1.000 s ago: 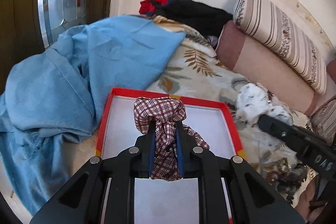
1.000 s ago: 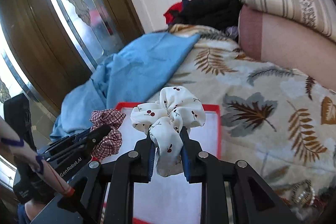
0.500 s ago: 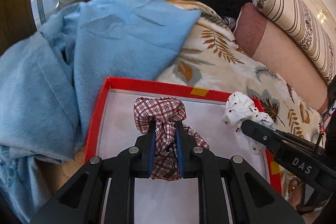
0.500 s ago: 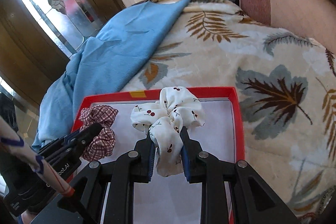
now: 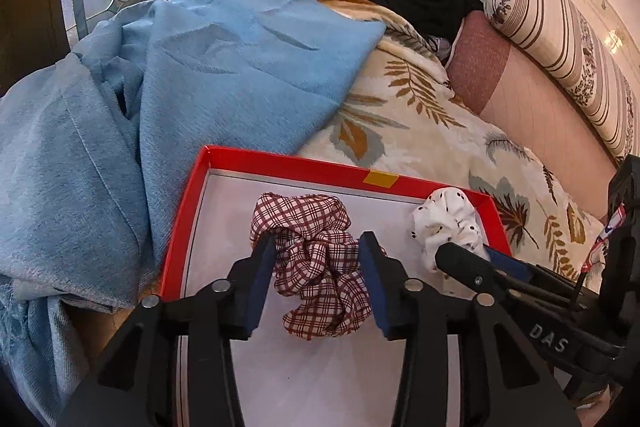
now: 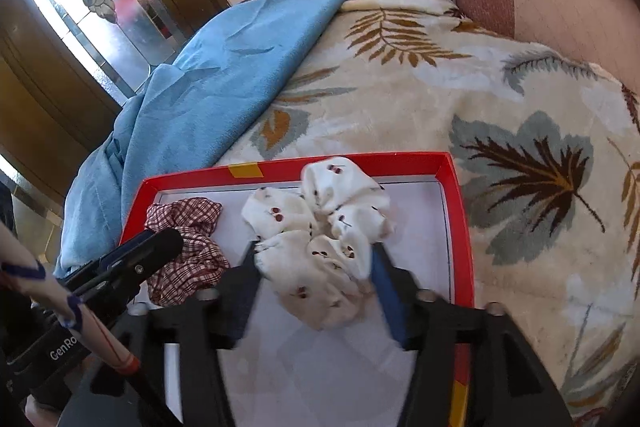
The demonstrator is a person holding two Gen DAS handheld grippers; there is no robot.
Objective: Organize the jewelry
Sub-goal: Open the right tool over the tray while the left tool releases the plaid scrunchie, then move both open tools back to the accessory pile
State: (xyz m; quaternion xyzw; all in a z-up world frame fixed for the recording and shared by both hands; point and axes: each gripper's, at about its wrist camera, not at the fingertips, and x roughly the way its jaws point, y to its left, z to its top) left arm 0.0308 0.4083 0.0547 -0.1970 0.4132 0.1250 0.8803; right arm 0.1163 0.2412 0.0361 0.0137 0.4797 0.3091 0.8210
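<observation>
Maroon-plaid scrunchie [image 5: 316, 259], red-rimmed tray [image 5: 280, 163]

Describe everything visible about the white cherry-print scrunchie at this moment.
The white scrunchie is gathered, soft-looking fabric printed with small red cherries, bunched into puffy folds. It lies on the white floor of the red-rimmed tray, toward the far right side, right of the plaid scrunchie. The right tool is open, fingers either side of it; contact is unclear through motion blur.

Both tongs are matte black with angular, strutted arms, round silver screws at the joints and blue pads lining the inner faces. The left tongs [image 5: 318, 281] appear sharp; the right tongs [image 6: 316, 285] are blurred. White lettering reads "DAS" on the right and what looks like "GenRo" on the left.
</observation>
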